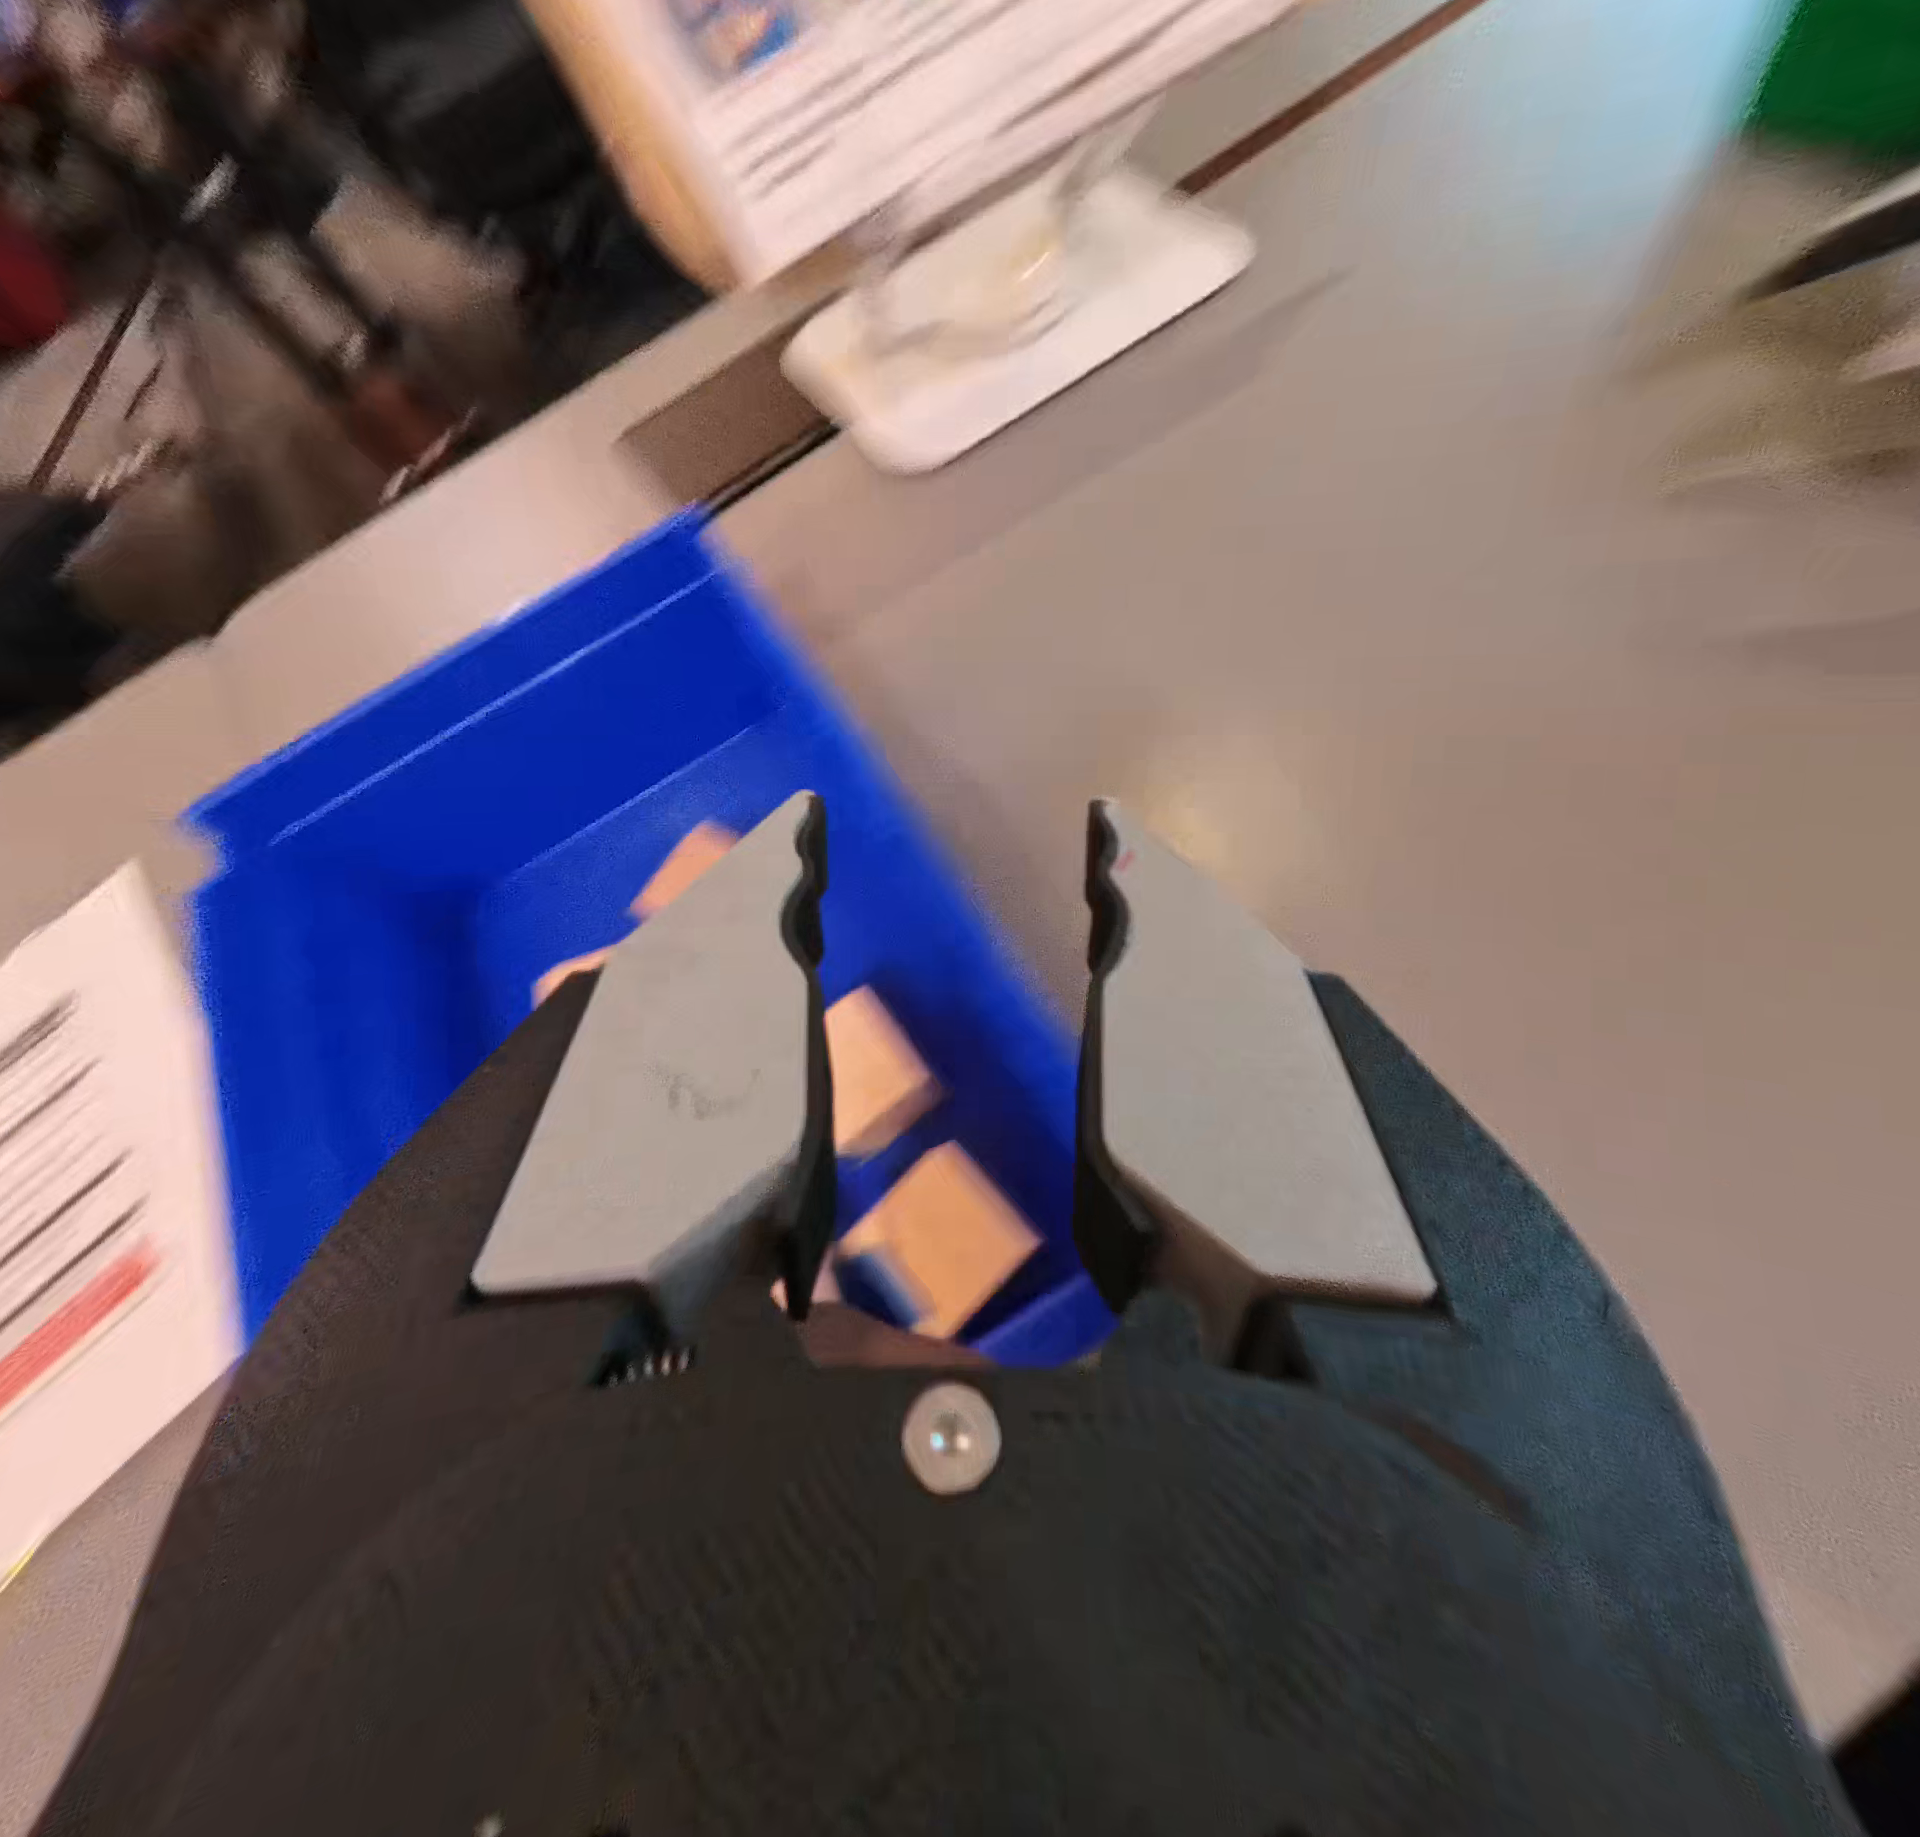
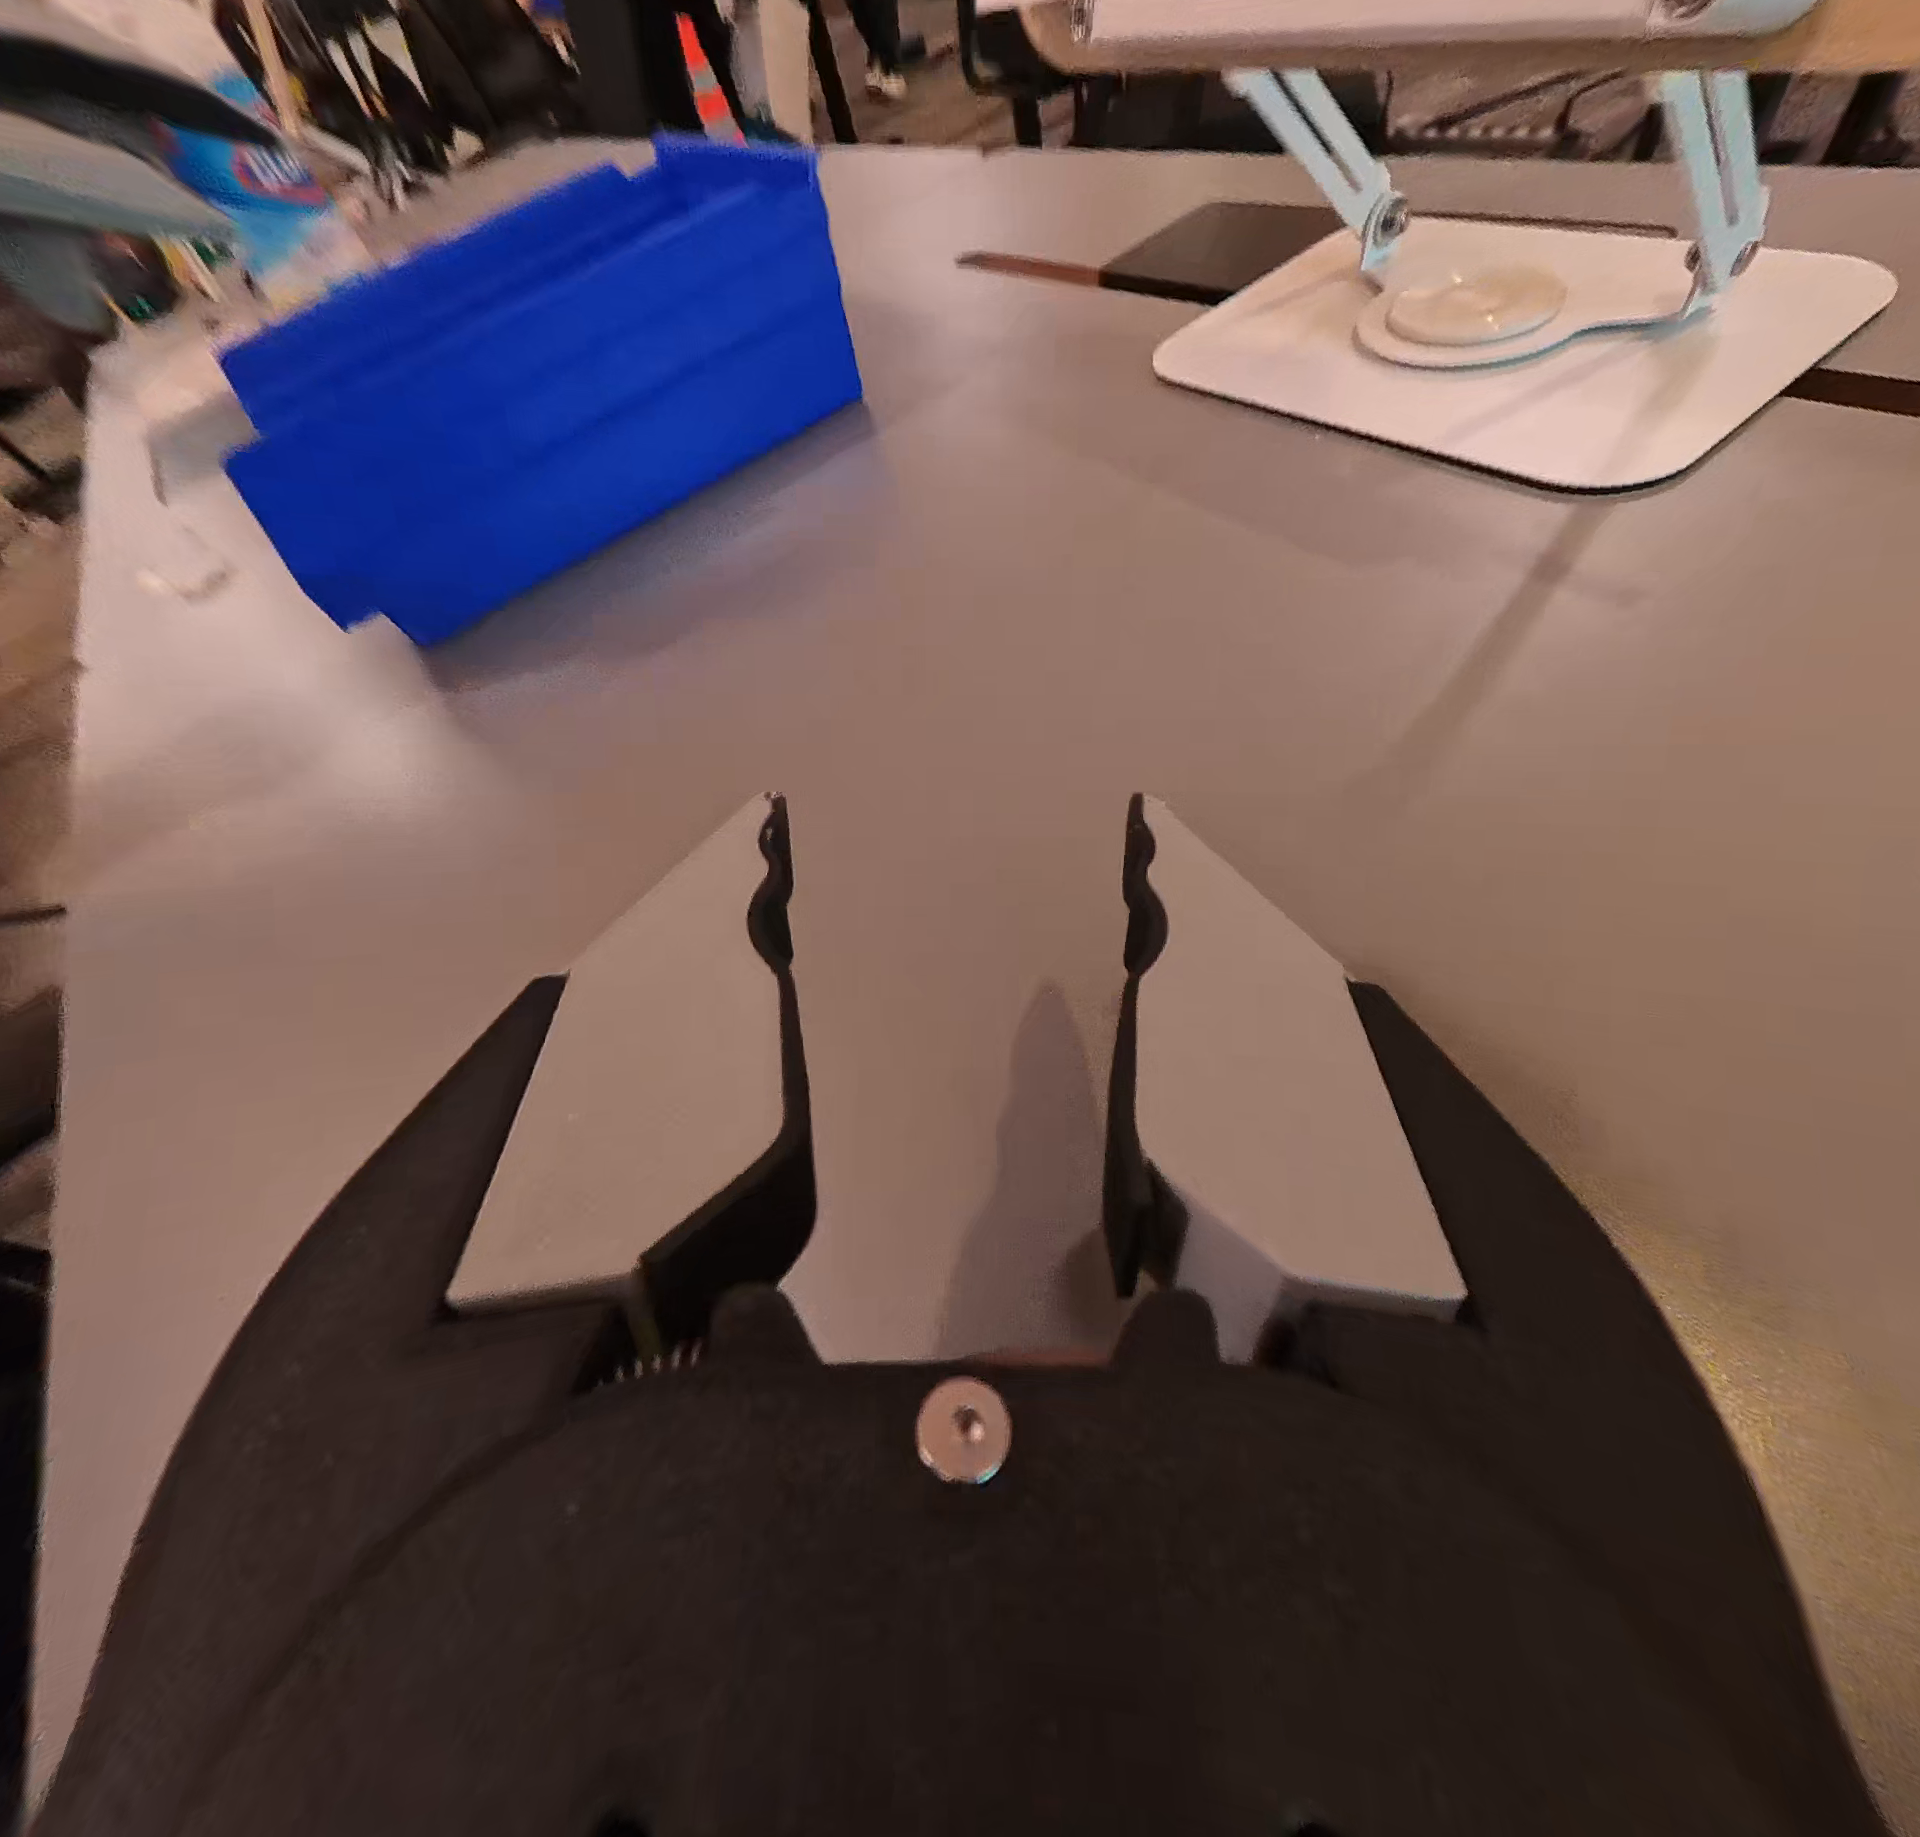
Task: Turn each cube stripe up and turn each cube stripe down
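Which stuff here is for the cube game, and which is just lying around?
For the job:
cubes
blue bin
left gripper
right gripper

Just lying about:
white stand
paper sheet

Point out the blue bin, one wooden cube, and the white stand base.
blue bin (image 2: 540,405): right wrist view, outer side wall.
wooden cube (image 1: 940,1237): left wrist view, top face.
white stand base (image 2: 1538,405): right wrist view, flat plate.

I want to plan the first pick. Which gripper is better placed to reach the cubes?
Left. The left gripper hangs open right above the blue bin holding the cubes; the right gripper is over bare table, apart from it.
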